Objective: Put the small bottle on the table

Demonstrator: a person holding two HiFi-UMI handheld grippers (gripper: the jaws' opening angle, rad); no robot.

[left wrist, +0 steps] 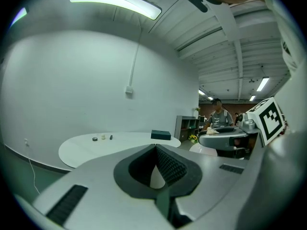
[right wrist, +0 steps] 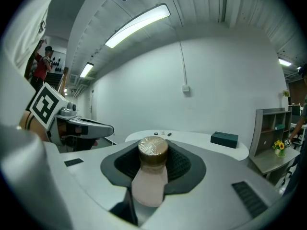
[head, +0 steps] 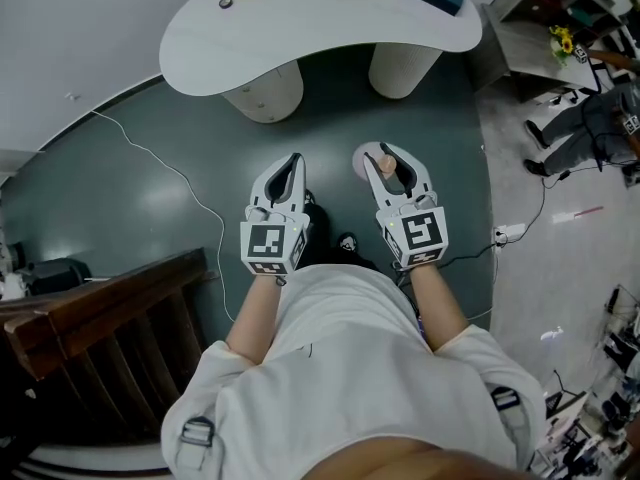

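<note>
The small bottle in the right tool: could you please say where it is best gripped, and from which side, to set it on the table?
Probably on the pale body below the brown cap, from the side, as the right tool holds the small bottle now: roughly upright, which should leave its base free for the table.

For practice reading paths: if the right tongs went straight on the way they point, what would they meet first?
Probably the white table, ahead of the right tongs and the small bottle they grip; nothing shows between, but depth is unclear.
</note>
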